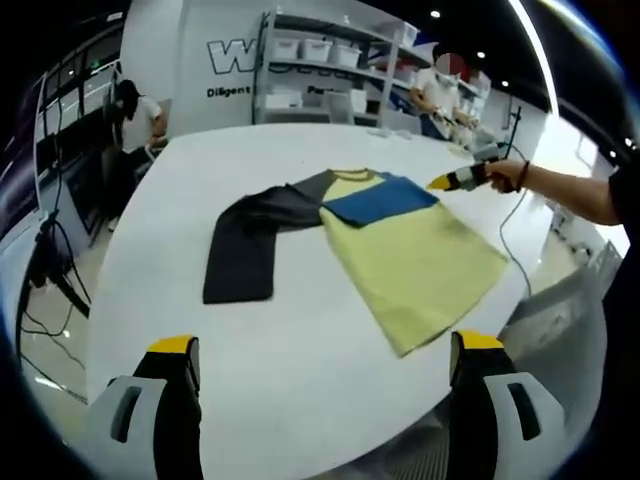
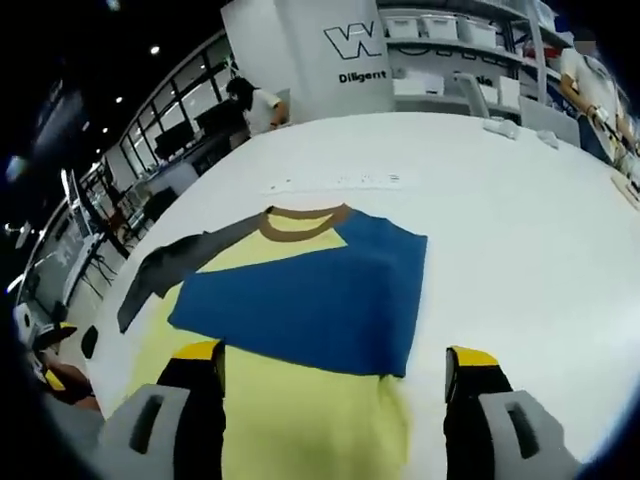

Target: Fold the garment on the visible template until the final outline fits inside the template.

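Garment lies flat on the white table, ahead of the left gripper and well apart from it; jaws wide, nothing between them. In the right gripper view the right gripper hovers over the yellow body of the garment, jaws wide and empty, with the blue sleeve just beyond the tips. The right gripper also enters the left gripper view from the right, held in a hand near the collar end. Status, judged: the blue sleeve is folded across the chest, so one fold looks done. The dark sleeve is spread out to the left of the body, unfolded; the yellow lower body is at full length toward the table edge. No template outline can be made out under the cloth; faint marks on the table beyond the collar are too small to read. Left to do: fold in the dark sleeve, then shorten the body.
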Action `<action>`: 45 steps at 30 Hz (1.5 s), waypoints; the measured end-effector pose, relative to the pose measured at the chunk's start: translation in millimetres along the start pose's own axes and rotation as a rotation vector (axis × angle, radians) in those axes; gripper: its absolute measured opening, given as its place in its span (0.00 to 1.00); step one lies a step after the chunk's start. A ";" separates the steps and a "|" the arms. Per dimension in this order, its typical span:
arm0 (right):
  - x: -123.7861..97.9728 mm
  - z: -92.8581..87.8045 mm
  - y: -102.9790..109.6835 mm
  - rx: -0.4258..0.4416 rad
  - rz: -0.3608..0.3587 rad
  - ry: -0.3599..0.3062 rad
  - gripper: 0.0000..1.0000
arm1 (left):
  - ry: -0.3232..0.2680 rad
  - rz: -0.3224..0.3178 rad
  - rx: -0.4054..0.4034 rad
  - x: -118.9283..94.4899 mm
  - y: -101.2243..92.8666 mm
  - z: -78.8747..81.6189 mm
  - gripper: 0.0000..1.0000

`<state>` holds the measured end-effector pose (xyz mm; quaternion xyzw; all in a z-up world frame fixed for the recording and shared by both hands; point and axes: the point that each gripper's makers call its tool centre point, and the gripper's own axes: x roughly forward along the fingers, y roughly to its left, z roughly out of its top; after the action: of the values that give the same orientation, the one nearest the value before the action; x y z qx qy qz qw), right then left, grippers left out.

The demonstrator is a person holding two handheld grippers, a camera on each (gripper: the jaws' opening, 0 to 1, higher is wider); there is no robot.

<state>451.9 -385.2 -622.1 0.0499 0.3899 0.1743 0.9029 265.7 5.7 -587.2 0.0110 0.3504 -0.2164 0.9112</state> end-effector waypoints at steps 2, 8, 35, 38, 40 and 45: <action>-5.7 0.0 4.1 -0.006 0.010 -0.012 0.98 | 0.000 0.004 -0.001 -0.7 1.1 -0.1 0.99; -23.6 1.7 13.8 -0.033 0.037 -0.044 0.99 | -0.006 0.020 -0.011 -2.3 5.4 0.7 0.99; -117.7 -43.3 83.7 -0.162 0.174 -0.117 0.99 | -0.044 0.067 -0.036 7.8 28.7 24.9 0.98; -124.2 -50.4 90.7 -0.168 0.182 -0.114 0.99 | -0.040 0.080 -0.034 12.2 35.5 27.7 0.97; -128.9 -54.2 95.0 -0.173 0.181 -0.116 0.99 | -0.052 0.096 -0.044 15.7 42.7 32.2 0.96; -135.5 -57.8 103.7 -0.179 0.189 -0.127 0.99 | -0.063 0.113 -0.059 26.2 55.9 38.8 0.93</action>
<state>295.5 -338.8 -545.6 0.0168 0.3083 0.2890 0.9062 330.0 39.6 -582.2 -0.0027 0.3266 -0.1544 0.9325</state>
